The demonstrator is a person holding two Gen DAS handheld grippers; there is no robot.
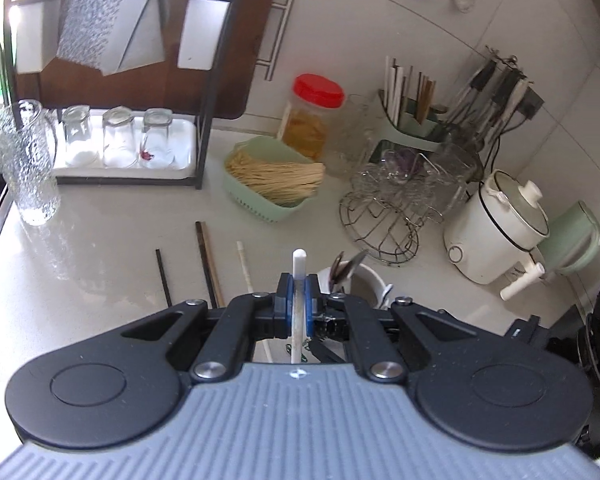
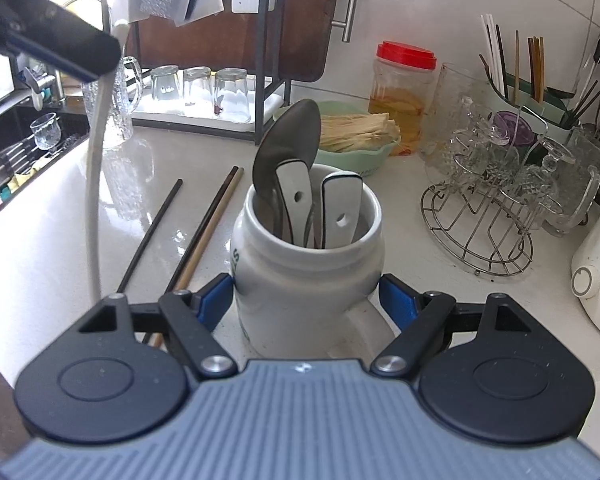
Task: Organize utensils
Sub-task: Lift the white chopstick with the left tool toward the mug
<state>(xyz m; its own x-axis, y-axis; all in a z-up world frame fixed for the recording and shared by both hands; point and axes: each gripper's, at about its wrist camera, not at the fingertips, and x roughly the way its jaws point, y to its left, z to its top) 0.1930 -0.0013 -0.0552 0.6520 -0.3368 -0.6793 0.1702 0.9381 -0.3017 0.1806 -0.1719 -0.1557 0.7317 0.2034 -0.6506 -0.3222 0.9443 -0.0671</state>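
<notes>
I am clenching left gripper (image 1: 297,294) on a white chopstick (image 1: 299,264); right gripper (image 2: 306,300) is bracketing the white ceramic mug (image 2: 306,264), contact unclear.

Ribbed grey housings — black linkages (silver screws), blue-padded fingers (image 2: 216,298) — on both grippers.

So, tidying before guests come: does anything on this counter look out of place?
Yes: loose chopsticks lie scattered on the counter beside the white mug, not in the green holder by the wall.
</notes>
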